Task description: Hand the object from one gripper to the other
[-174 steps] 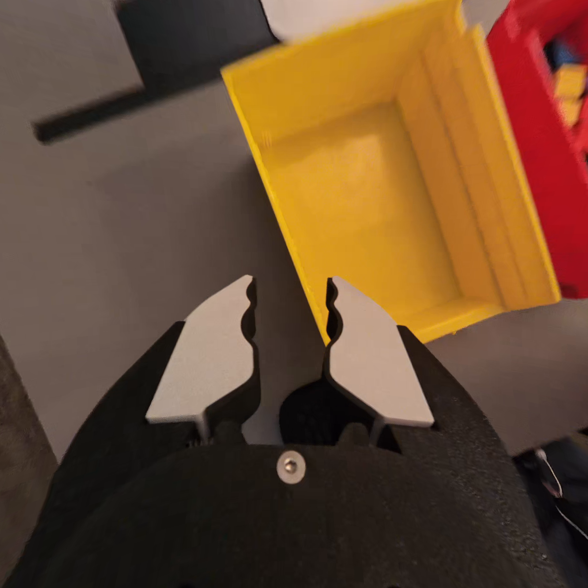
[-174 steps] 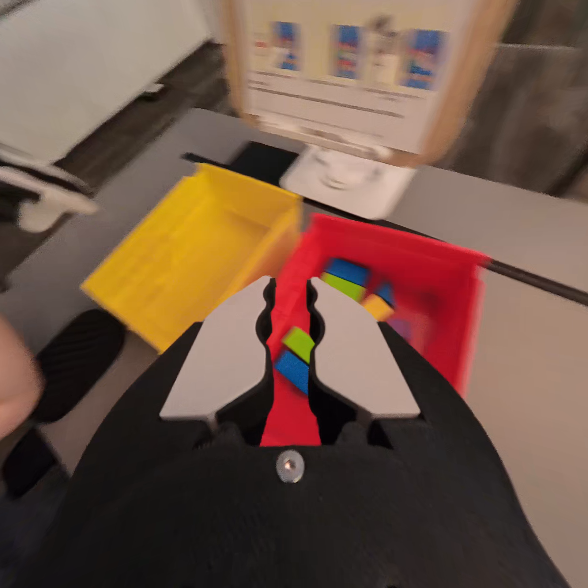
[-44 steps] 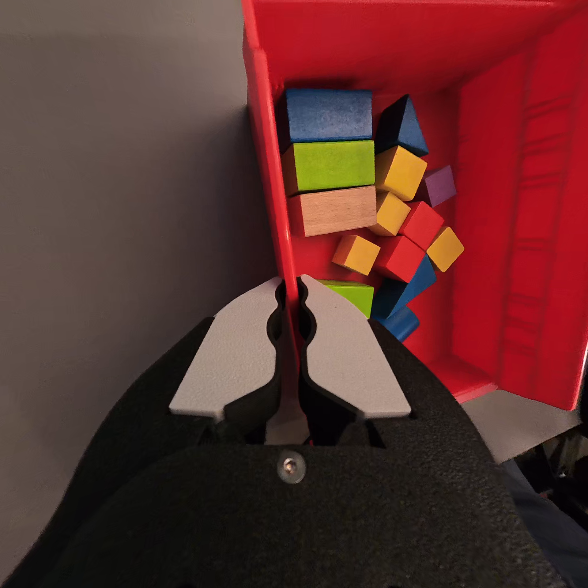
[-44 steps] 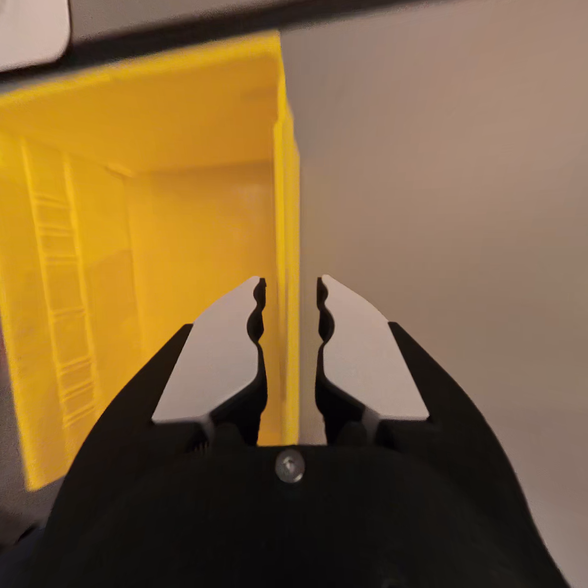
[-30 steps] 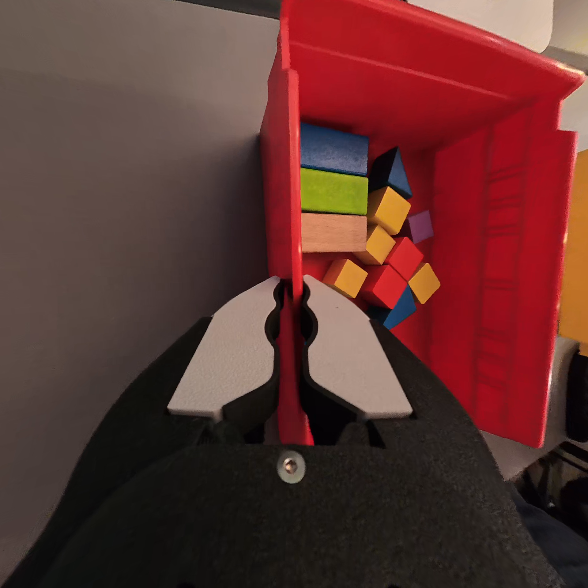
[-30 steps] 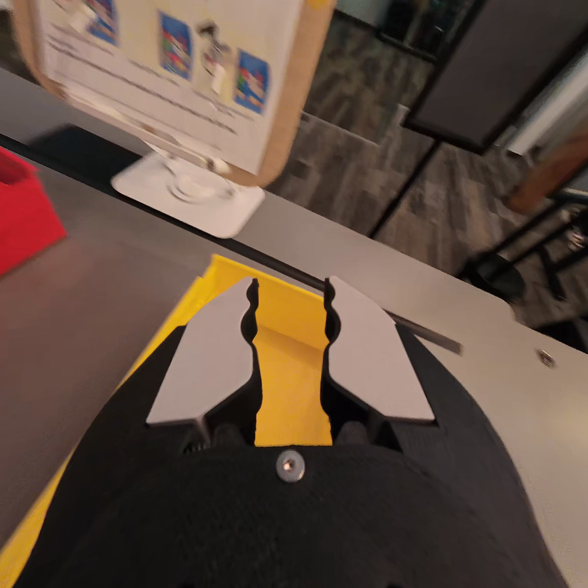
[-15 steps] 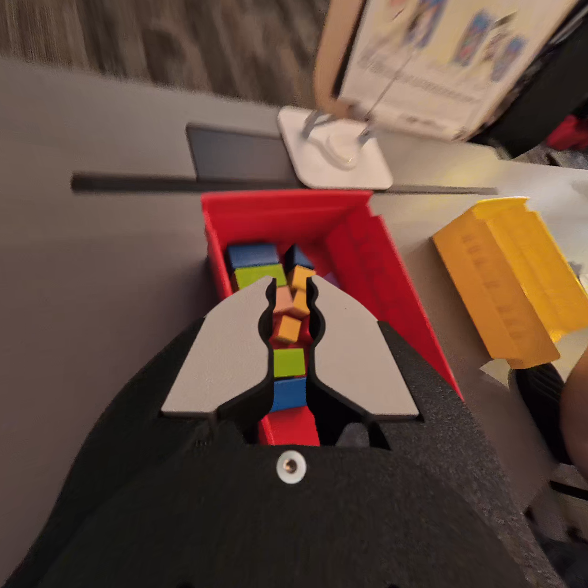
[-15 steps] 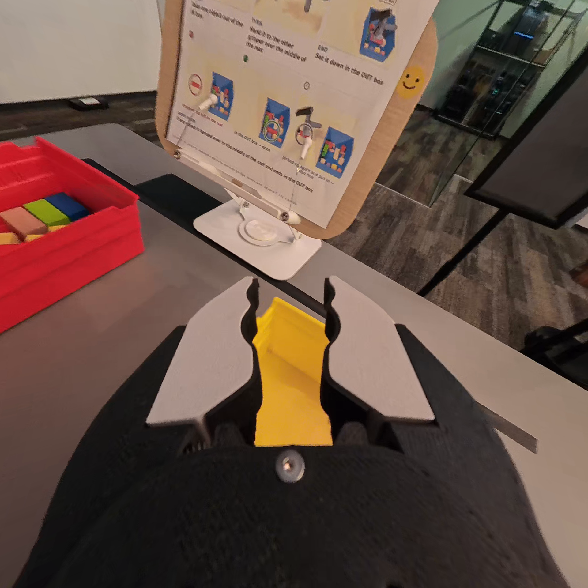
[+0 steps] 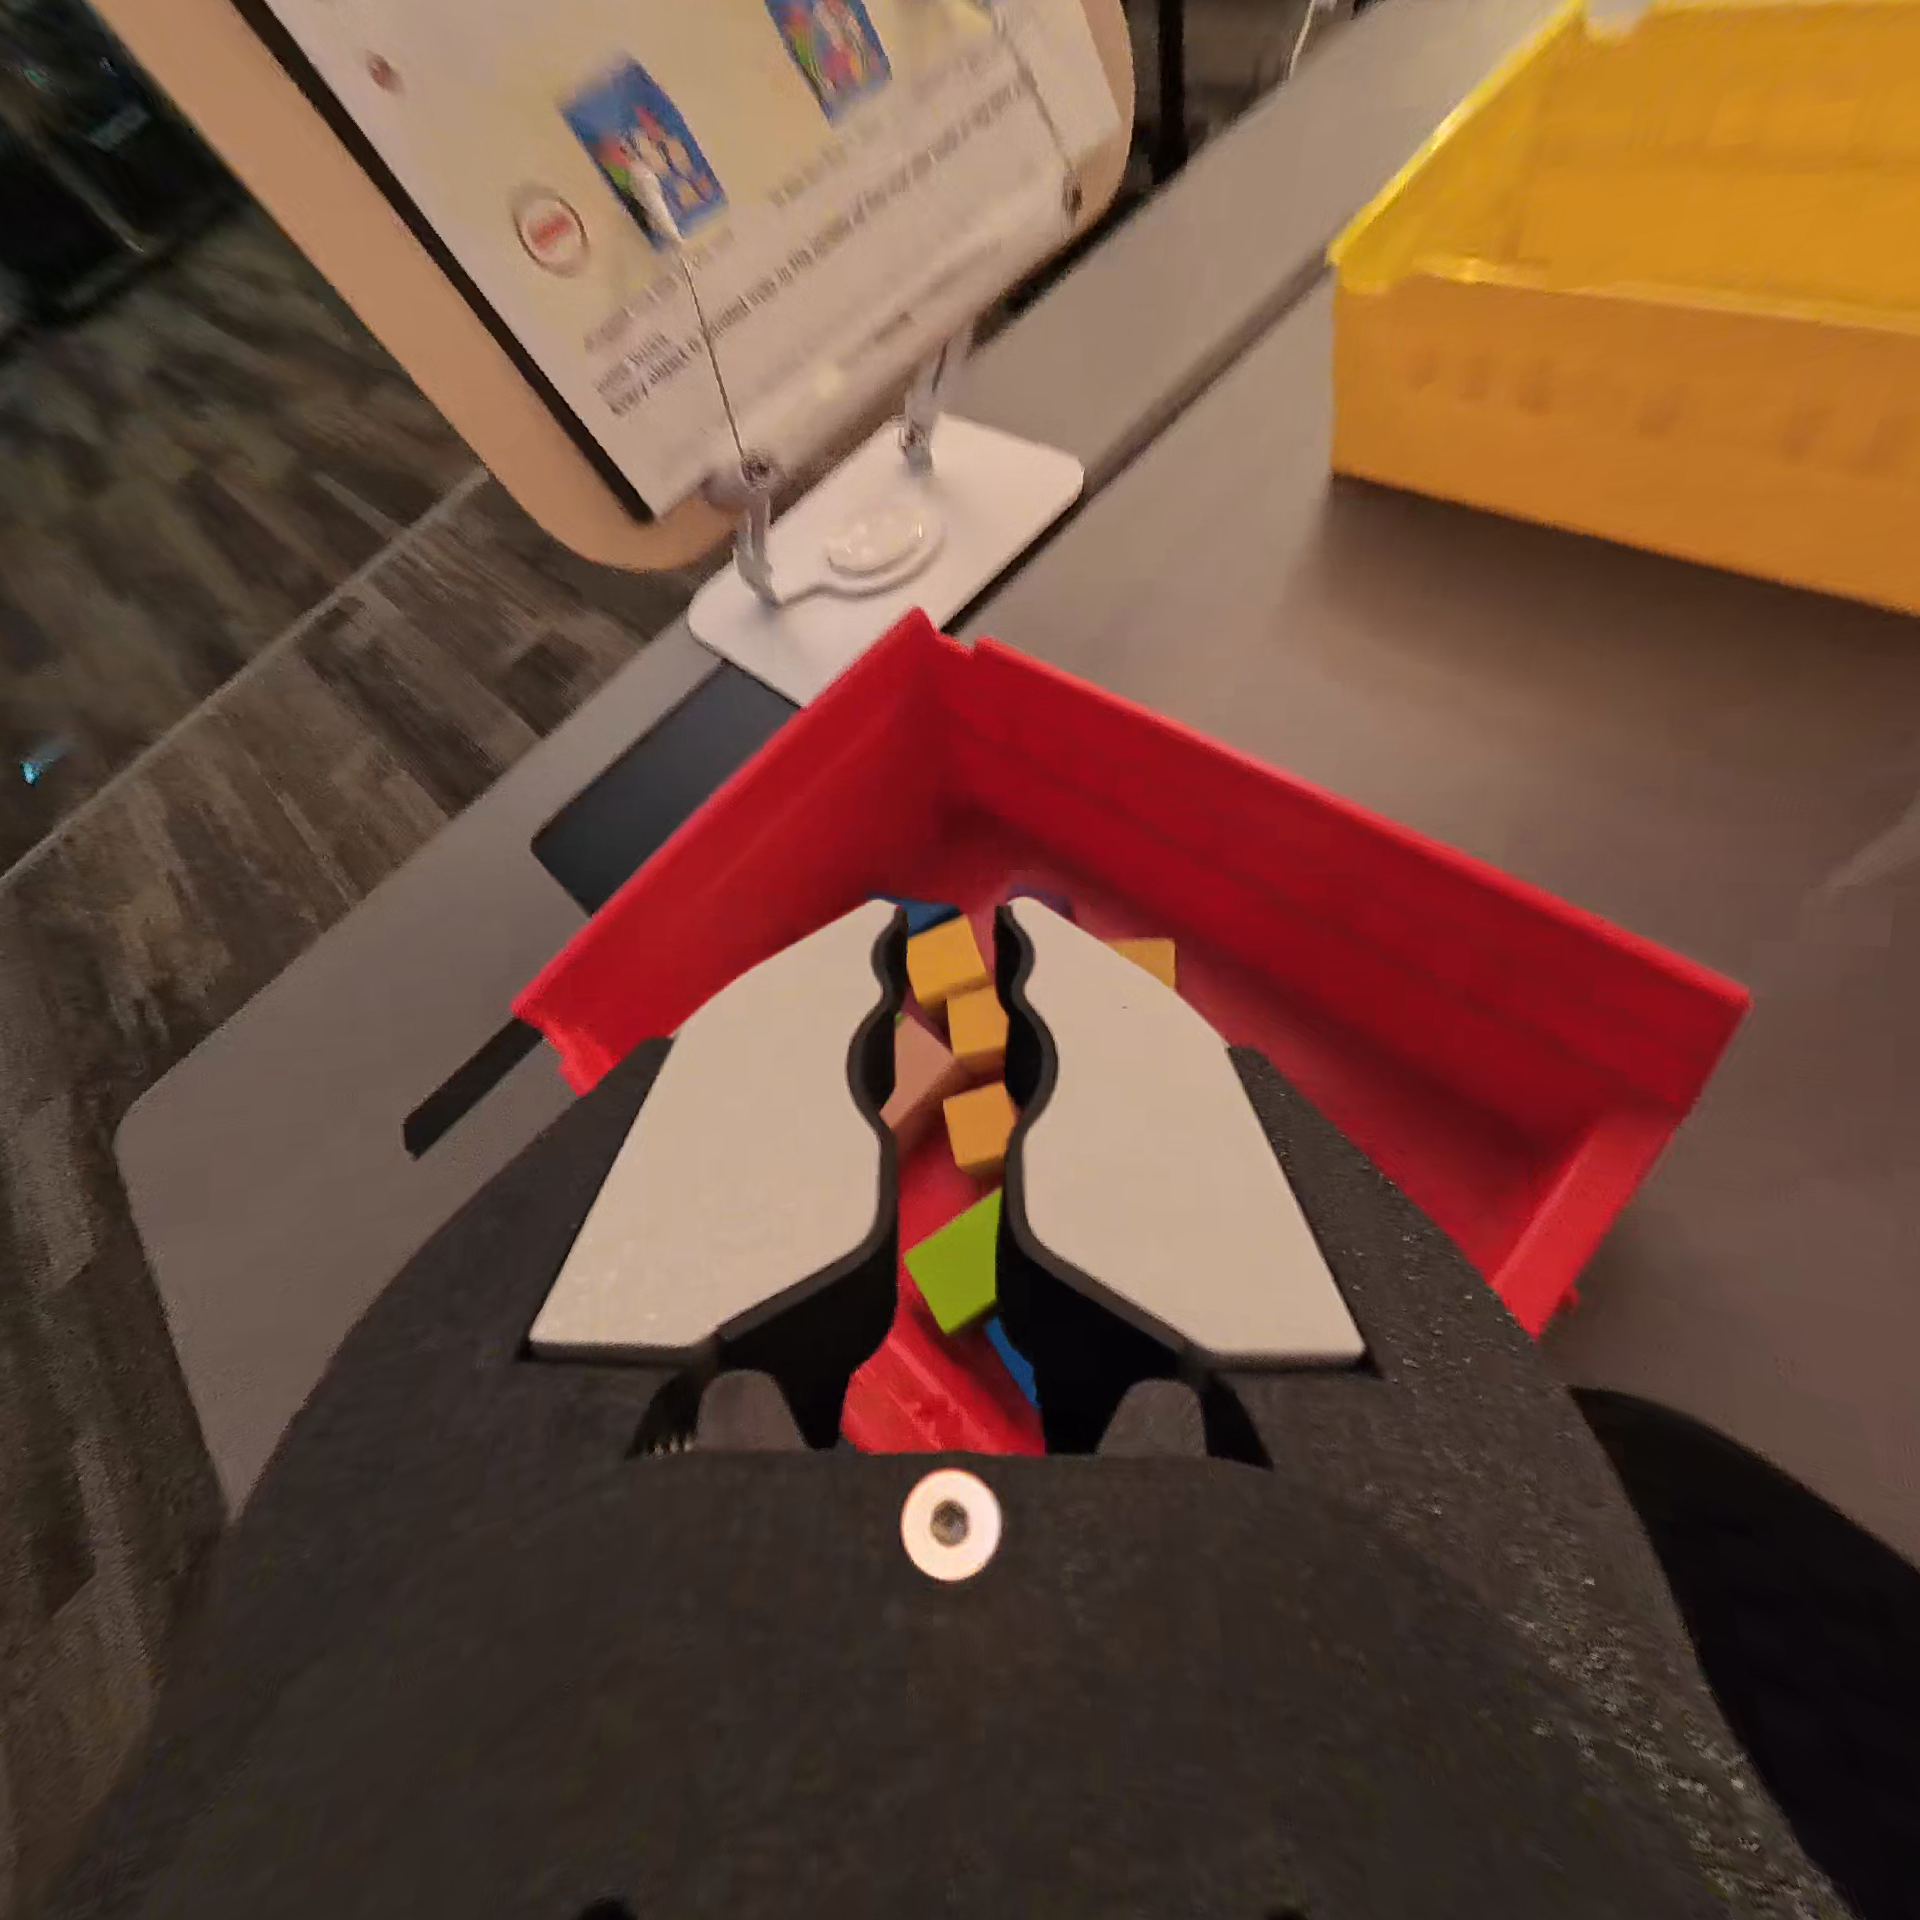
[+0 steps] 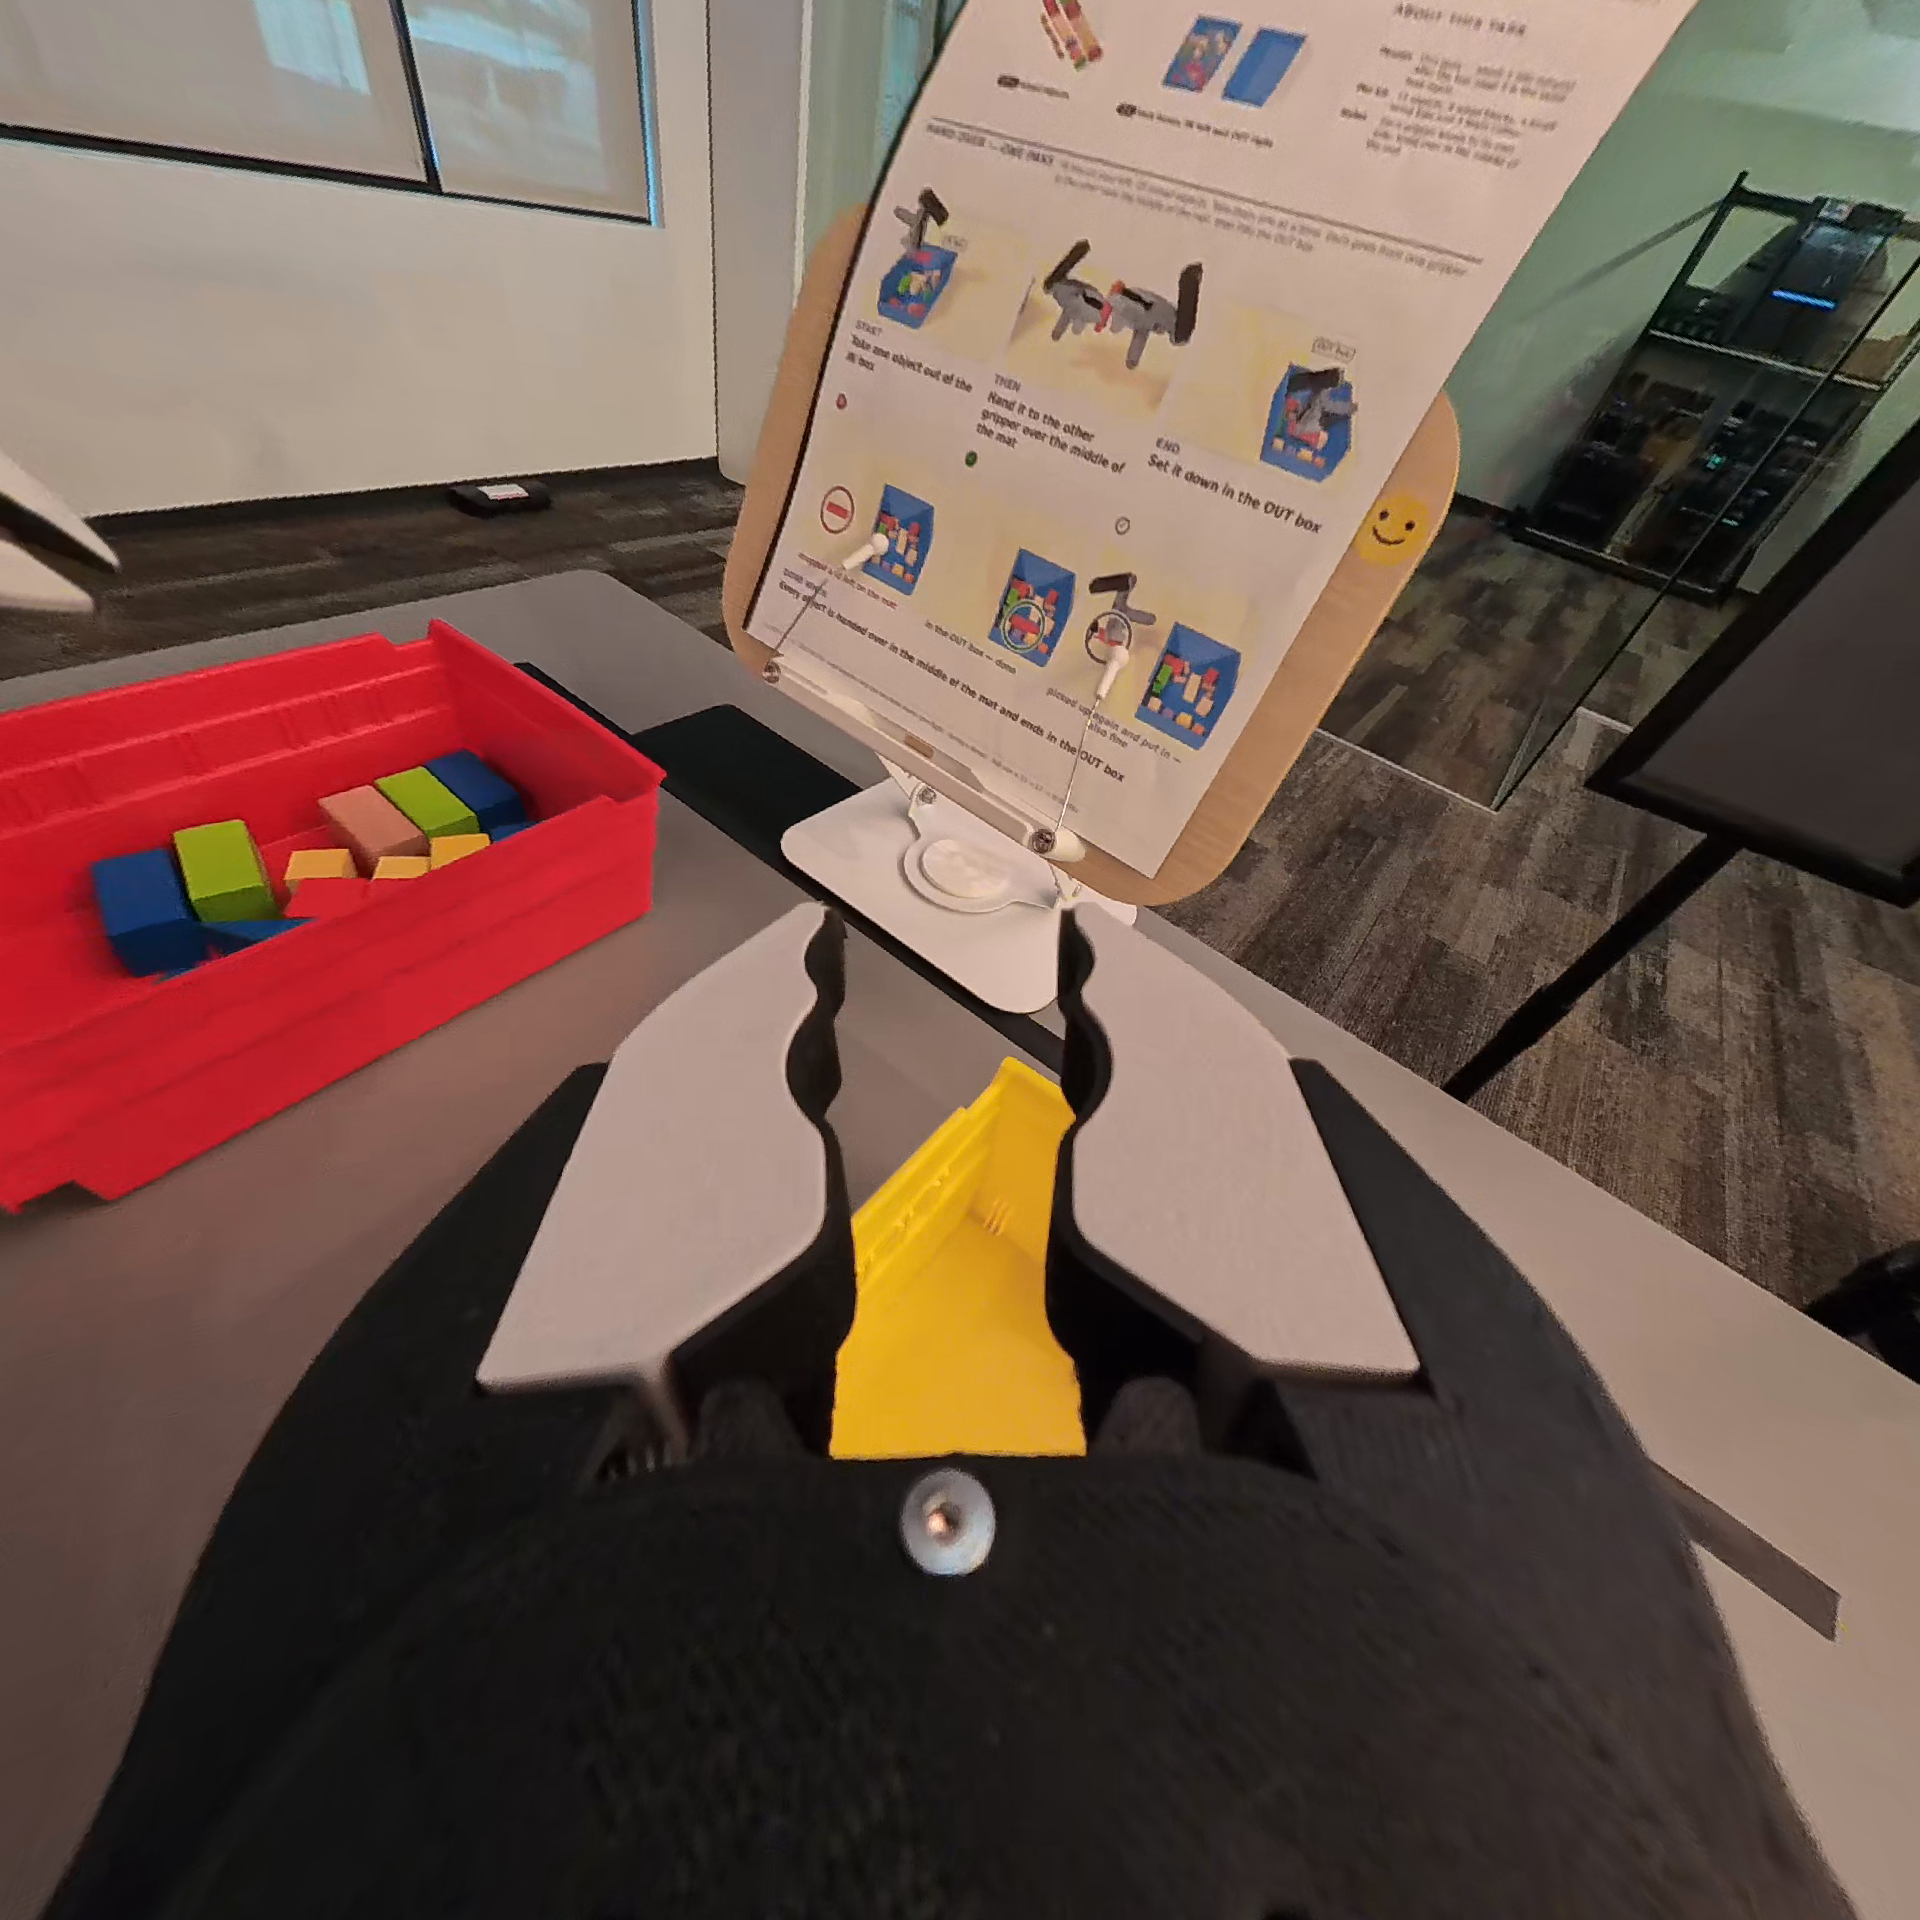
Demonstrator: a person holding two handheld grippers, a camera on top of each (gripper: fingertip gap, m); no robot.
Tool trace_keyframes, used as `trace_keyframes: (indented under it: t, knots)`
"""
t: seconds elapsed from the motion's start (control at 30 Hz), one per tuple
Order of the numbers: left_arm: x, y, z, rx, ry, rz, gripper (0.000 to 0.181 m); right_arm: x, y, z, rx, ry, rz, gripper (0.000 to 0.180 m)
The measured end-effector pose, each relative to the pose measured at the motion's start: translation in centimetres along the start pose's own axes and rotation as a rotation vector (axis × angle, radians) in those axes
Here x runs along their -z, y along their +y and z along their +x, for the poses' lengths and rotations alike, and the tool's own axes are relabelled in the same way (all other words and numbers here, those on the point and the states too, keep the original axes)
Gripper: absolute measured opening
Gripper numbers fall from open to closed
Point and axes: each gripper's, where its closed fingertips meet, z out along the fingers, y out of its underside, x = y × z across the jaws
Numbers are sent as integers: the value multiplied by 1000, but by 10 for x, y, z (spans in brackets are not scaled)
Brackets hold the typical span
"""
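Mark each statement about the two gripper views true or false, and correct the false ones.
1. The red bin holds coloured blocks. True.
2. The left gripper grips a block. False: it is open and holds nothing.
3. The yellow bin holds blocks. False: no blocks show in it.
4. The right gripper is open above the yellow bin. True.
5. A sign stands on a white base. True.

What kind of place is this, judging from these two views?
Probably an office or lab set up for recording data: a grey table holds a red bin of wooden blocks, a yellow bin and an instruction sheet on a stand, with carpet flooring and glass partitions behind.
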Motion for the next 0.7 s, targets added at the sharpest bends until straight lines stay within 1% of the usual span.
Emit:
trace_keyframes:
  t: [0.1, 0.13, 0.23, 0.3, 0.37, 0.4, 0.47, 0.53, 0.63, 0.7]
  knots:
    - [-7, 23, -3, -62, -64, -173, 20, 4, -3, -2, 17, 6, 3, 41]
    - [-10, 28, 4, -100, -45, -201, 22, 5, -1, -1, 25, 9, -7, 41]
    - [-19, 42, 34, -298, 93, -271, 22, 6, 6, 5, 31, 21, -41, 41]
    - [-20, 60, 49, -425, 196, -368, 22, 5, 9, 10, 7, 18, -45, 40]
    - [-18, 77, 57, -508, 279, -459, 20, 4, 11, 14, -32, 5, -40, 41]
    - [-17, 84, 58, -535, 304, -496, 21, 3, 11, 15, -46, -3, -34, 41]
    - [-19, 93, 49, -590, 291, -537, 21, 3, 9, 16, -61, -8, -23, 41]
    - [-20, 104, 50, -606, 328, -579, 27, 5, 8, 20, -62, 9, -16, 42]
    - [-17, 130, 54, -625, 403, -741, 36, 10, 11, 26, -60, 29, -28, 42]
    - [-17, 145, 55, -654, 427, -821, 34, 12, 13, 32, -80, 40, -29, 42]
